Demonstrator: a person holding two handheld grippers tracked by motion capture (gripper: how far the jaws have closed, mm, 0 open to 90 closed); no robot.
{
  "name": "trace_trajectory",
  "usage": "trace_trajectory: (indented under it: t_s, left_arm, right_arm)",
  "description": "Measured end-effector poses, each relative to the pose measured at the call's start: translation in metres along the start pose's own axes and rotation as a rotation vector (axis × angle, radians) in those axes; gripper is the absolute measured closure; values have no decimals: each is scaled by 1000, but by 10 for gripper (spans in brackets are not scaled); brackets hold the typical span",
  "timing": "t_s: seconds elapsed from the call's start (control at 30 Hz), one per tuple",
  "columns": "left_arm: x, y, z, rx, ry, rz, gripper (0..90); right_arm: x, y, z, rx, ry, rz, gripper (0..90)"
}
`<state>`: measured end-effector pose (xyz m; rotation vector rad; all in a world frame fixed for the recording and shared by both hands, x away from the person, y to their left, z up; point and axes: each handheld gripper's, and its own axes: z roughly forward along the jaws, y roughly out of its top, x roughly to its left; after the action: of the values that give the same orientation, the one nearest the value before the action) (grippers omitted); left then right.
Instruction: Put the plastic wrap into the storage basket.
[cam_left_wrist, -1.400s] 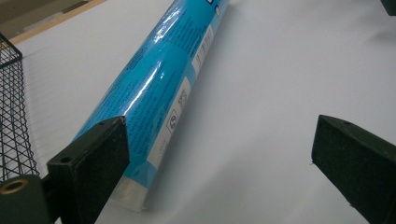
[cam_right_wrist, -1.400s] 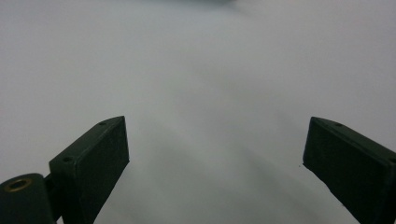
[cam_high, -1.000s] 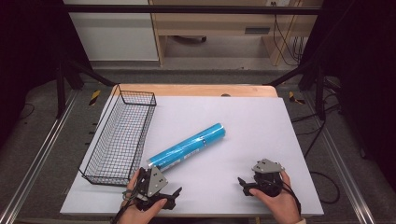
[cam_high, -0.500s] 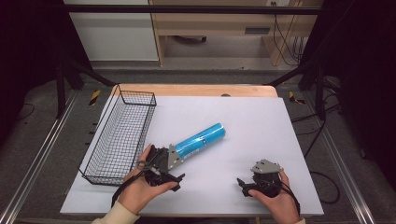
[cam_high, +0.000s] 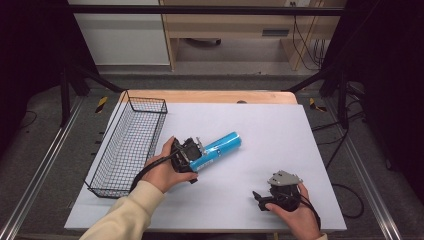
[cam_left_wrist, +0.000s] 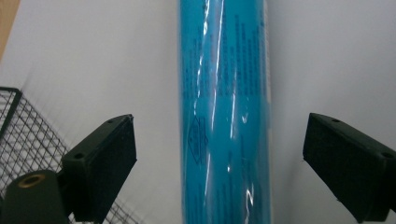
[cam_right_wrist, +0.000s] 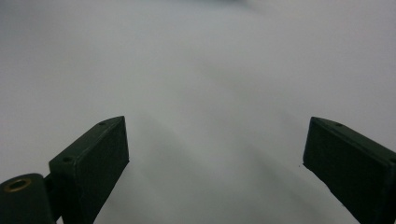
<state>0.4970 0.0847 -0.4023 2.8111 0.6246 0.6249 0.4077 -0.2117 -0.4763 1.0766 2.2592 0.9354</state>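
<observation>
My left tool (cam_left_wrist: 219, 154) straddles the blue wrapped roll (cam_left_wrist: 224, 112), jaws spread, no grip yet. My right tool (cam_high: 272, 196) rests released. Wire basket (cam_high: 127, 145) holds nothing.

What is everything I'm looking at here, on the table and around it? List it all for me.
Blue tube: one, bright blue and shiny, lying on the sheet near its middle, its near end between the open jaws of the left gripper.
Wire basket: one, black mesh, along the left edge of the table.
Sheet: one, white, covering most of the table.
Table: one, light wood, its far edge bare.
Left gripper: one, black, open around the tube, not clamped.
Right gripper: one, black with a grey plate, open, at the near right of the sheet.
Hands: two; the left hand has a cream sleeve.
</observation>
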Motion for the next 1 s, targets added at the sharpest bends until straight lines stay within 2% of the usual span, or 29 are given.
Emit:
trace_trajectory:
  t_s: [0.13, 0.23, 0.37, 0.53, 0.7, 0.73, 0.9, 1.0]
  left_arm:
    - [2, 8, 10, -10, -3, -2, 100]
    - [3, 19, 18, 8, -16, 6, 100]
    - [4, 29, 31, 33, -39, -6, 119]
    - [5, 33, 37, 27, -42, -18, 128]
    - [10, 34, 46, 22, -72, -49, 144]
    - [11, 34, 48, 22, -90, -63, 167]
    - [14, 34, 54, 11, -117, -89, 205]
    - [15, 35, 57, 20, -132, -89, 221]
  right_arm:
    - [0, 0, 0, 2, 3, 2, 73]
    - [0, 0, 1, 1, 5, 10, 73]
    - [0, 0, 0, 1, 8, 10, 73]
    - [0, 0, 0, 1, 10, 10, 73]
    - [0, 0, 0, 2, 14, 5, 73]
    - [0, 0, 0, 3, 16, 9, 73]
    - [0, 0, 0, -1, 18, 12, 74]
    - [0, 0, 0, -1, 19, 10, 74]
